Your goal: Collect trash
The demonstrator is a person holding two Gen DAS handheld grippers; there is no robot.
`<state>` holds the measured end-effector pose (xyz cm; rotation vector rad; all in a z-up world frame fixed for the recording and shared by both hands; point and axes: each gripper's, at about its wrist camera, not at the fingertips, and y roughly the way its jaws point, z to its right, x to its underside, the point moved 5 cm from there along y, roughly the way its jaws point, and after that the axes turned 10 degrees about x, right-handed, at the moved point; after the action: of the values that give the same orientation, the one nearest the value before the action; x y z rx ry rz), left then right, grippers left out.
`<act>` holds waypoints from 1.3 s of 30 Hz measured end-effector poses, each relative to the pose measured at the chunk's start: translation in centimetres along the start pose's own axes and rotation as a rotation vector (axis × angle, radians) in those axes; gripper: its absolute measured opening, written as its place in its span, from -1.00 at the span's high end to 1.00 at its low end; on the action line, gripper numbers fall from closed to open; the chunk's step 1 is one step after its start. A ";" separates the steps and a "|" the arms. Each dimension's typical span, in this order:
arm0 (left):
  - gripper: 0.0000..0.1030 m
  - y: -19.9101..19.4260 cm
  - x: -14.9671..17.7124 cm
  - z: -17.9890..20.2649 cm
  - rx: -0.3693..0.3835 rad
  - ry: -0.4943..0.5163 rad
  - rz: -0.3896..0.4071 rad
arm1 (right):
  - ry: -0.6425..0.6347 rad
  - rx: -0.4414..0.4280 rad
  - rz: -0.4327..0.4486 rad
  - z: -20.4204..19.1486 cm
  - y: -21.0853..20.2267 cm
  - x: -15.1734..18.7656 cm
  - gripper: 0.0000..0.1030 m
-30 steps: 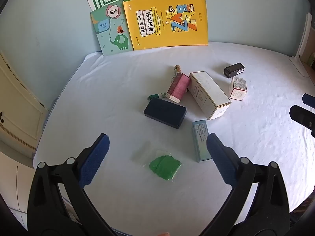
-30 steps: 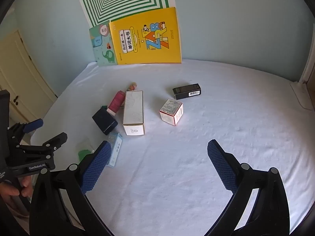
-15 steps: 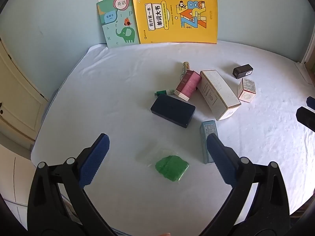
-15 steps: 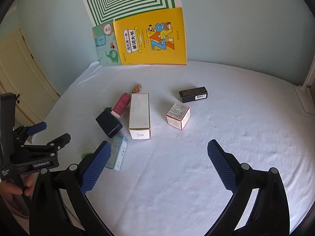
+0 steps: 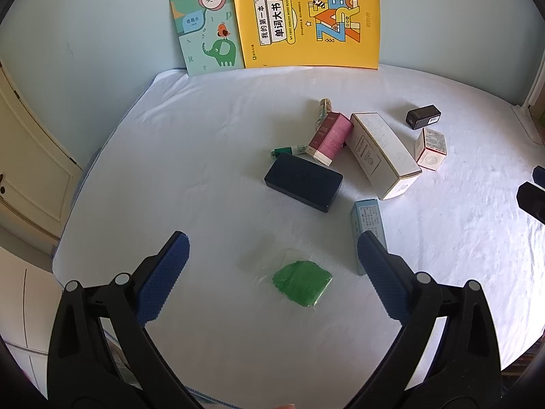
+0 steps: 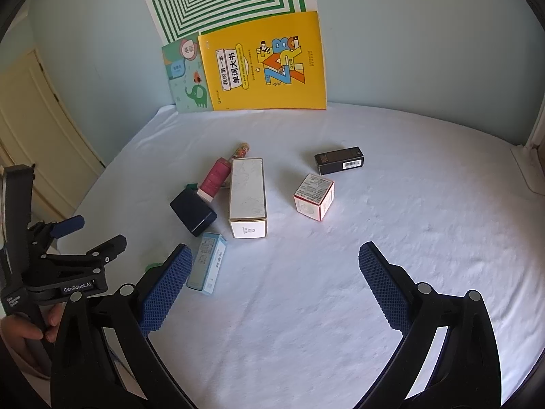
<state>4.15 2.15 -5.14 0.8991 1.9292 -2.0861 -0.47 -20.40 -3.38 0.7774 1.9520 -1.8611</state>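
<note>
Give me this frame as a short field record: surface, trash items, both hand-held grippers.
surface: white sheet
nearest item: green wrapper, centred ahead of left hand-held gripper
boxes: navy box, large white box, light blue box, pink box, black box, red-edged box
left hand-held gripper: open, empty
right hand-held gripper: open, empty
backdrop: yellow book

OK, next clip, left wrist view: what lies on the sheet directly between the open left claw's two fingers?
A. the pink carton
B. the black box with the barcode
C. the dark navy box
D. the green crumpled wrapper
D: the green crumpled wrapper lies on the white sheet framed between the fingers of the left claw, while the other boxes sit farther up the sheet.
</note>
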 end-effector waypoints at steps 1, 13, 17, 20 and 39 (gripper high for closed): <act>-0.87 -0.1 0.0 0.0 0.000 0.001 0.005 | -0.001 0.000 -0.001 0.0 0.0 0.0 -0.89; -0.87 -0.3 0.5 -0.2 0.011 -0.002 0.013 | -0.006 0.001 0.004 -0.3 -0.2 0.1 -0.89; -0.87 -0.4 0.5 -0.2 0.010 -0.002 0.013 | -0.007 -0.002 0.005 -0.4 -0.2 0.1 -0.89; -0.87 -0.4 0.6 -0.4 0.016 -0.006 0.014 | -0.009 -0.003 0.006 -0.4 -0.2 0.1 -0.89; -0.87 0.0 0.9 -0.3 0.021 -0.002 0.005 | -0.002 -0.007 0.004 -0.4 -0.2 0.2 -0.89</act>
<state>3.53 2.69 -5.63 0.9052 1.9049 -2.1078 -0.64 -19.93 -3.28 0.7769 1.9527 -1.8512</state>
